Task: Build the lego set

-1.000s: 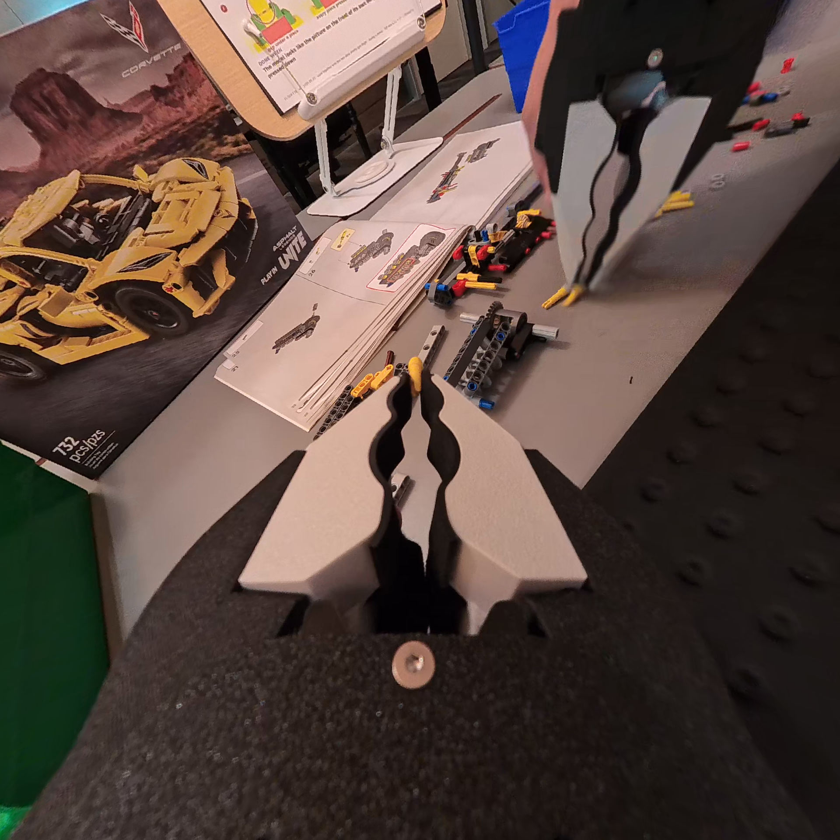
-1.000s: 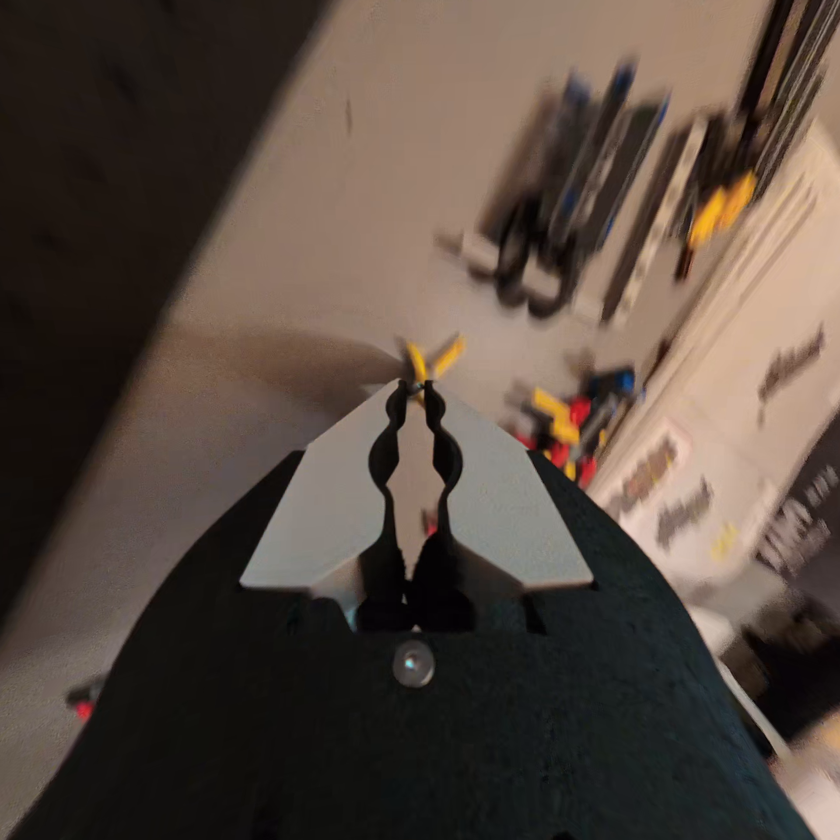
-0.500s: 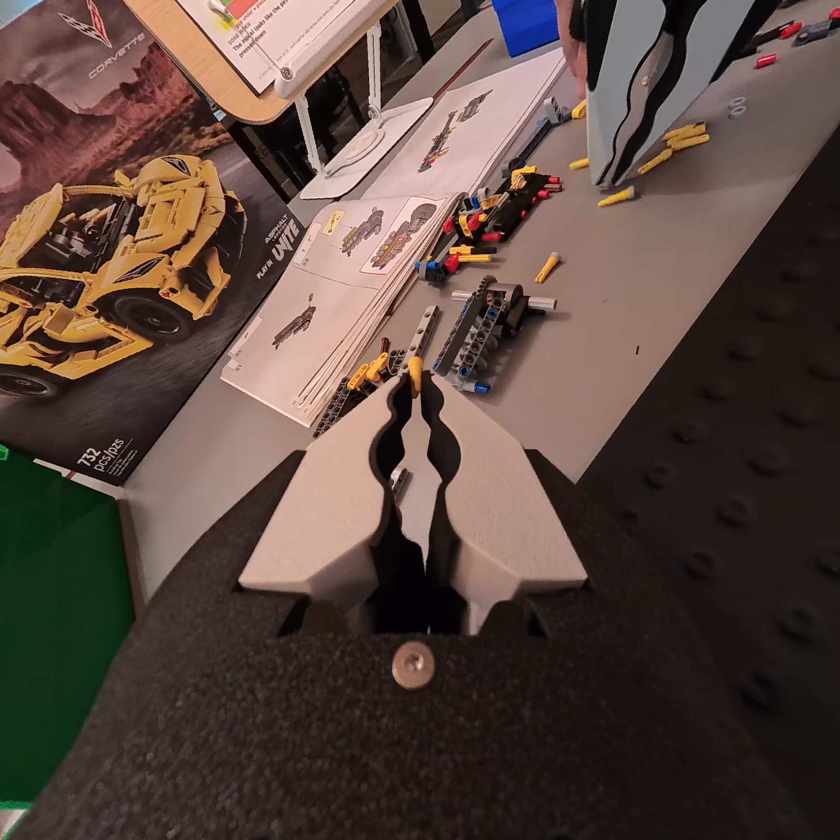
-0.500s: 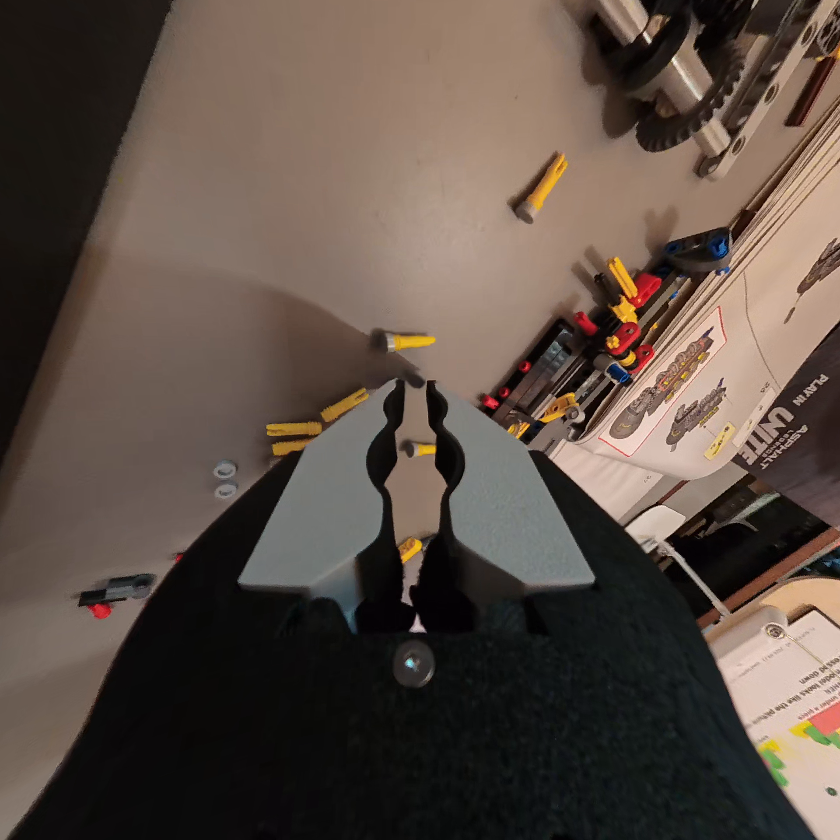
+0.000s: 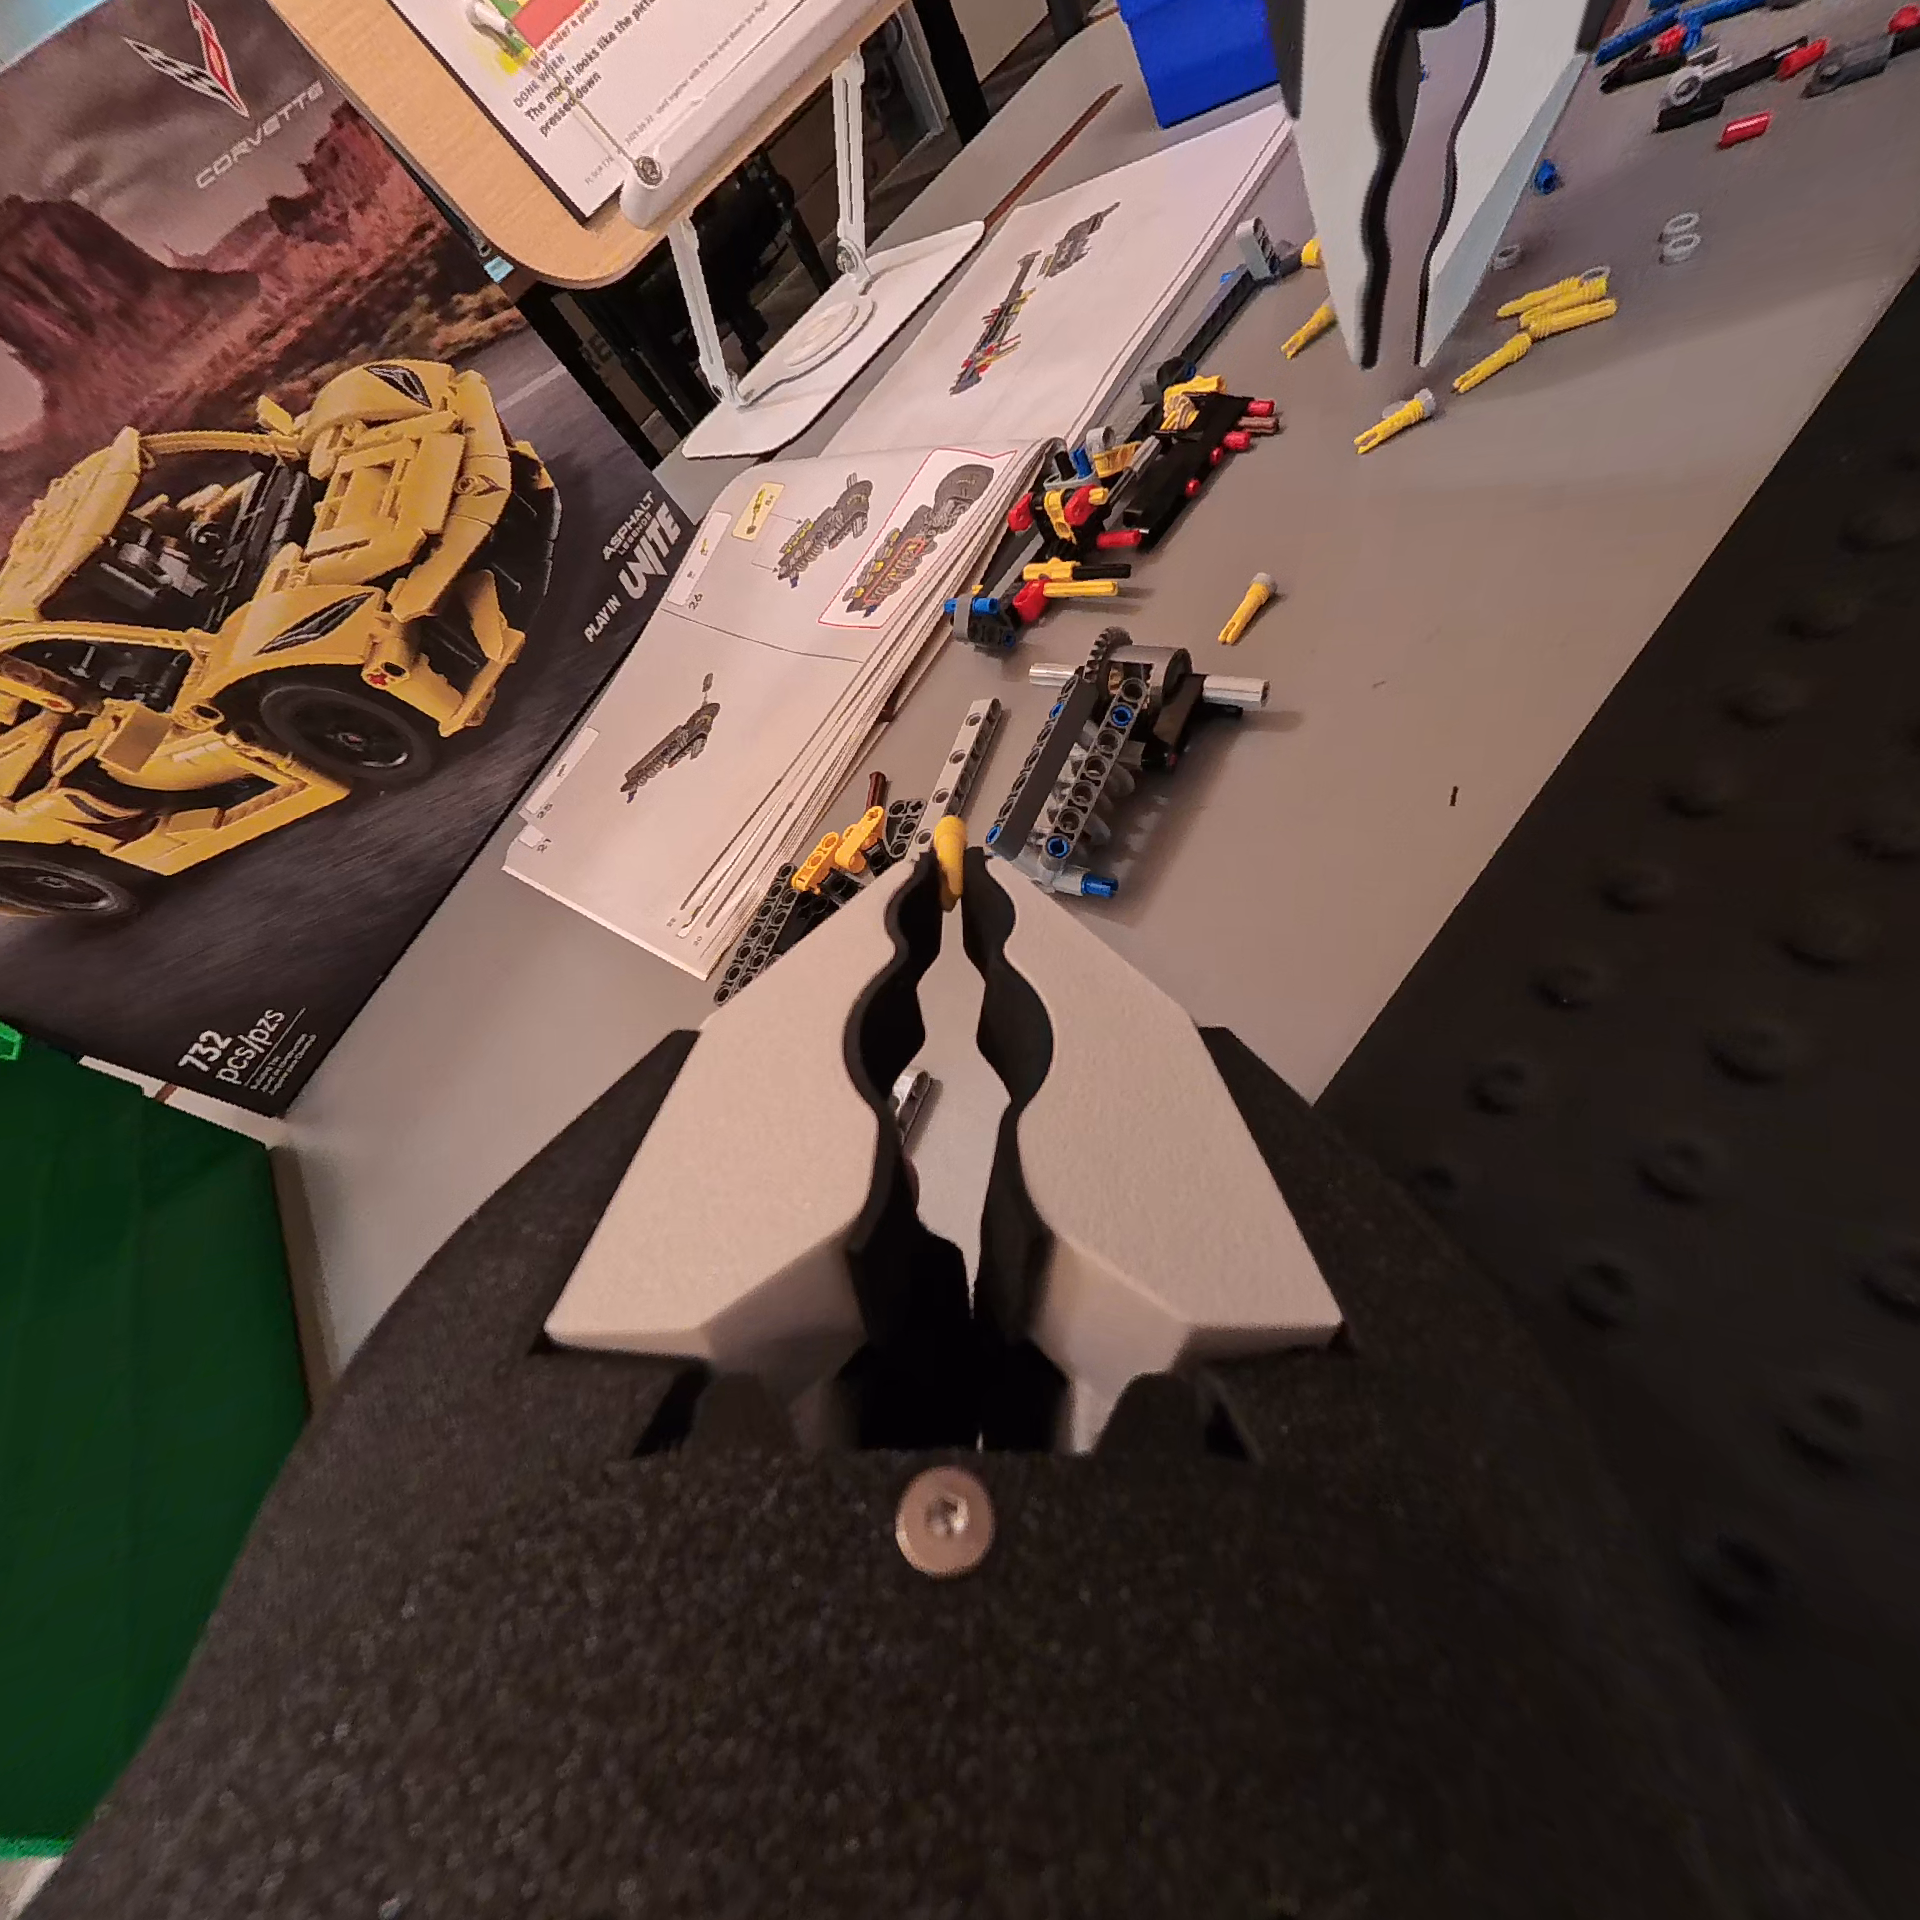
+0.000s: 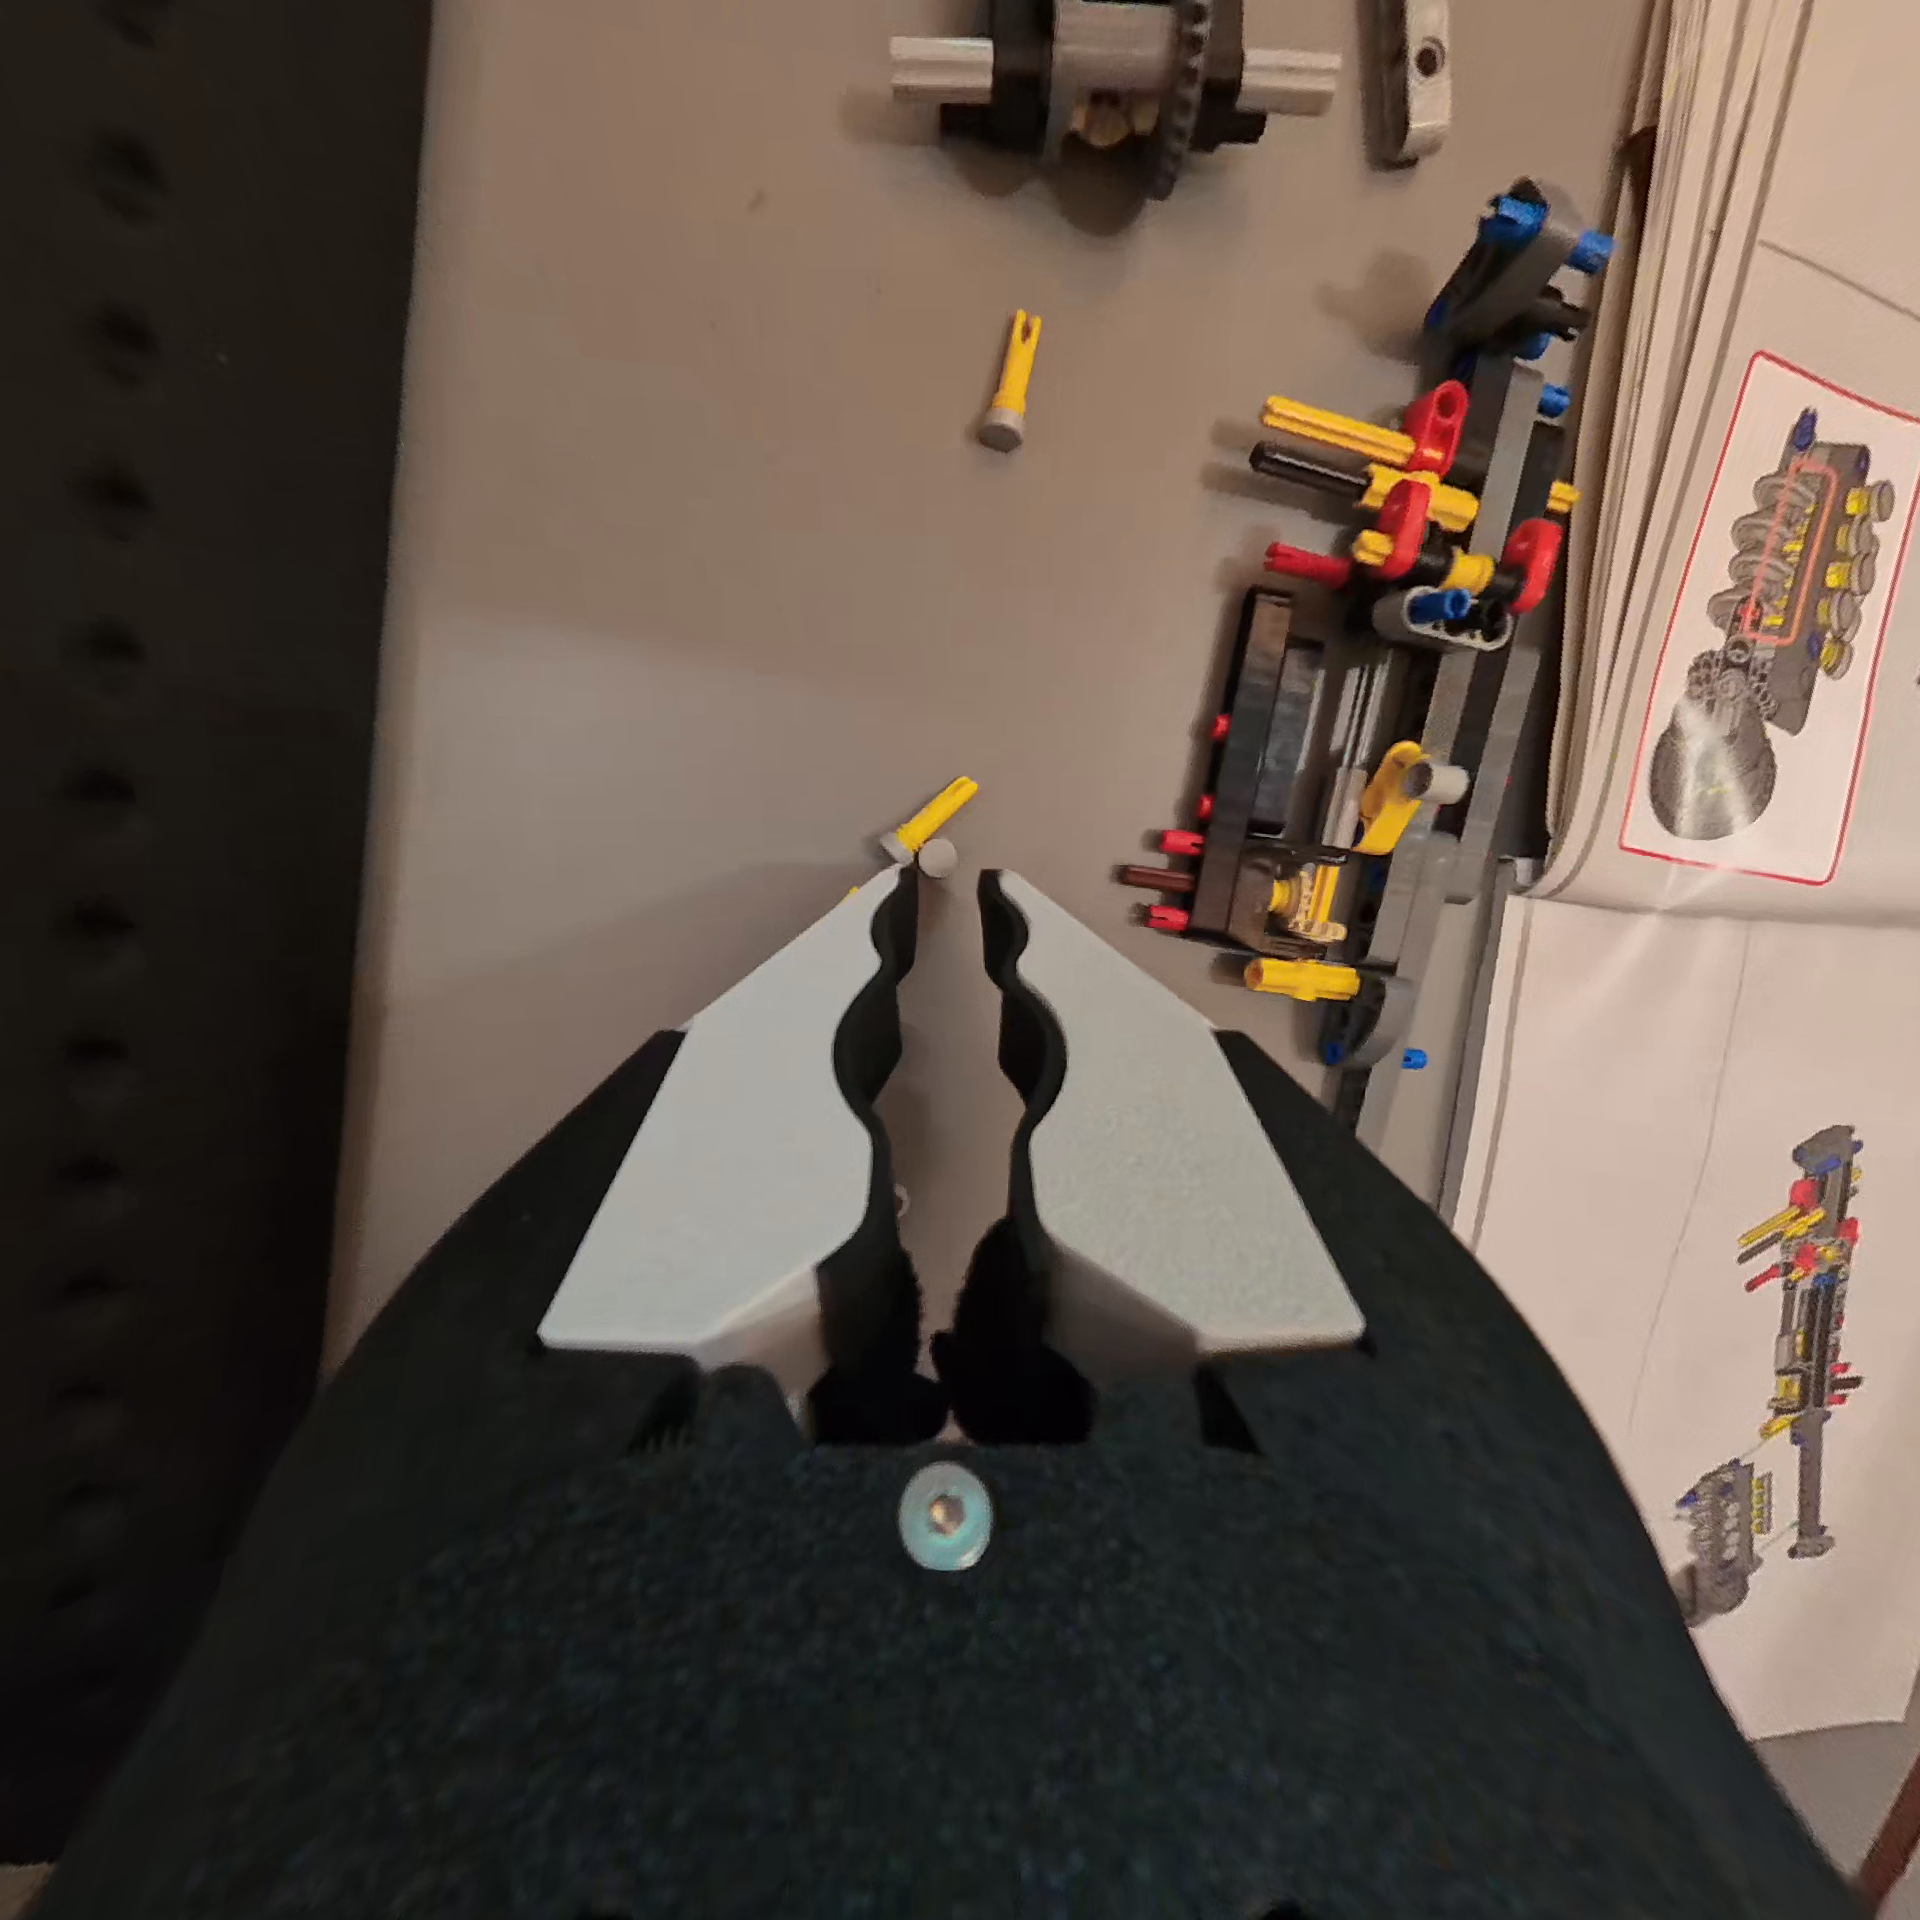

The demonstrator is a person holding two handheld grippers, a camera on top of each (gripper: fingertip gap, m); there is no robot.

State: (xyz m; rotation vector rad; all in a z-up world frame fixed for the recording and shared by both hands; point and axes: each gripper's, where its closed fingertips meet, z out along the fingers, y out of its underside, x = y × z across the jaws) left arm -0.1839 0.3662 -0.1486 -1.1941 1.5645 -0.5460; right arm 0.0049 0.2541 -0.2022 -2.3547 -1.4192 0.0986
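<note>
Your left hand-held gripper (image 5: 948, 864) pinches a yellow piece (image 5: 948, 847); your right hand-held gripper (image 6: 948, 881) stands slightly apart over a yellow pin (image 6: 928, 818) on the worktop (image 6: 675, 520).

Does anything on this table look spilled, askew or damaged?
Nothing looks damaged. Small yellow pegs with grey ends lie scattered loose on the grey table, apart from the black and grey assembly beside the open instruction booklet.

Smooth matt grey worktop (image 5: 1475, 644). Black studded mat (image 5: 1714, 935), dull, rubber-like. Left gripper (image 5: 948, 871): matt grey, finely grained plastic fingers (image 5: 748, 1143) on a coarse black body; bright metal screw (image 5: 943, 1519). Glossy yellow plastic pins (image 6: 1006, 379). White paper instruction booklet (image 5: 748, 707). Printed cardboard box (image 5: 260, 540), slight sheen.
</note>
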